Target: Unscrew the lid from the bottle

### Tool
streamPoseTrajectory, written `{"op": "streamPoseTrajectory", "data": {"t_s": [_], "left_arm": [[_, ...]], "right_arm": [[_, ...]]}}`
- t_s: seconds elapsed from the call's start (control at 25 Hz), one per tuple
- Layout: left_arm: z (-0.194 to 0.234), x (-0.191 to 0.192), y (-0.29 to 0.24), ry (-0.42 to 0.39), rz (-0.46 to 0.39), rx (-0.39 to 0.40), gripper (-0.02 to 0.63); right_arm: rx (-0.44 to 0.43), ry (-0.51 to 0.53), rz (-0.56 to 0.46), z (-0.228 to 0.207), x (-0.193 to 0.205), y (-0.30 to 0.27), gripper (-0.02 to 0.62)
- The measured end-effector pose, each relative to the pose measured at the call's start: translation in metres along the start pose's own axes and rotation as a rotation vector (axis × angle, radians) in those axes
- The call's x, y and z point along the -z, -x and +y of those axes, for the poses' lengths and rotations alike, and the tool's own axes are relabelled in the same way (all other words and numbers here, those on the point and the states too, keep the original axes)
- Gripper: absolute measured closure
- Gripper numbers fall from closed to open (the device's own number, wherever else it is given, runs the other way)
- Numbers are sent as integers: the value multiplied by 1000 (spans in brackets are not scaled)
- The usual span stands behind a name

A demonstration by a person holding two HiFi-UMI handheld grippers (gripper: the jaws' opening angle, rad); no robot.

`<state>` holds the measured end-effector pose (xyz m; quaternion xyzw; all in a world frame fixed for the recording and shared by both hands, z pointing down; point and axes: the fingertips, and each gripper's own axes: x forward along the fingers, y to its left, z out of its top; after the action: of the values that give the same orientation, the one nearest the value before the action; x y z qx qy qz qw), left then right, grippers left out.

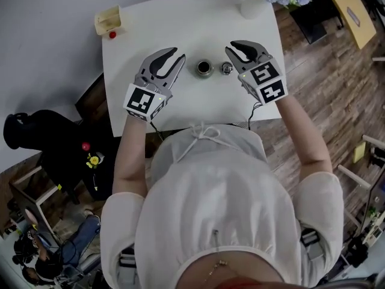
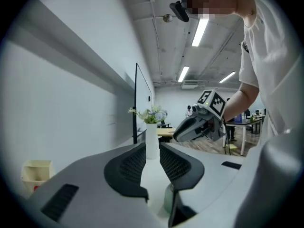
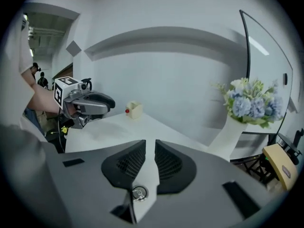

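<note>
A small metal bottle (image 1: 205,68) stands upright mid-table, its mouth dark and uncovered. Its shiny round lid (image 1: 226,68) lies on the table just to its right, apart from it. My left gripper (image 1: 179,54) hovers left of the bottle, its jaws a narrow gap apart with nothing between them. In the left gripper view (image 2: 152,148) the bottle (image 2: 168,198) shows partly hidden under the right jaw. My right gripper (image 1: 230,48) sits right of the lid, also narrowly open and empty. In the right gripper view (image 3: 150,146) the lid (image 3: 139,192) shows below the jaws.
The white table (image 1: 180,110) carries a white vase (image 1: 255,5) of blue flowers at its far right corner and a cream box (image 1: 108,20) with a red ball (image 1: 112,35) at its far left corner. A dark chair (image 1: 42,137) stands to the left.
</note>
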<state>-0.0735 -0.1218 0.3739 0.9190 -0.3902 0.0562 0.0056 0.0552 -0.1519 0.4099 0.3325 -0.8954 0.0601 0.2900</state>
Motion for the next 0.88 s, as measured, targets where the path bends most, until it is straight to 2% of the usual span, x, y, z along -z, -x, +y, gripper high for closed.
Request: {"op": "streamPoseTrajectory", "data": {"t_s": [0.12,0.36,0.56,0.88], "left_arm": [[10,-18,14,12,-35,-78,558],[9,-24,37,1,-2,-173,581],[3,-27,53,17,4,-250,581],[2,-41,62,28,-4,-296,580]], "right_arm": [[66,3,-92,-5,-15,17,588],[79,11,-236,9,-27,39,588],[92,-53,-374,21,-33,61,589],[133,-86,-437,10,-43,77,591]]}}
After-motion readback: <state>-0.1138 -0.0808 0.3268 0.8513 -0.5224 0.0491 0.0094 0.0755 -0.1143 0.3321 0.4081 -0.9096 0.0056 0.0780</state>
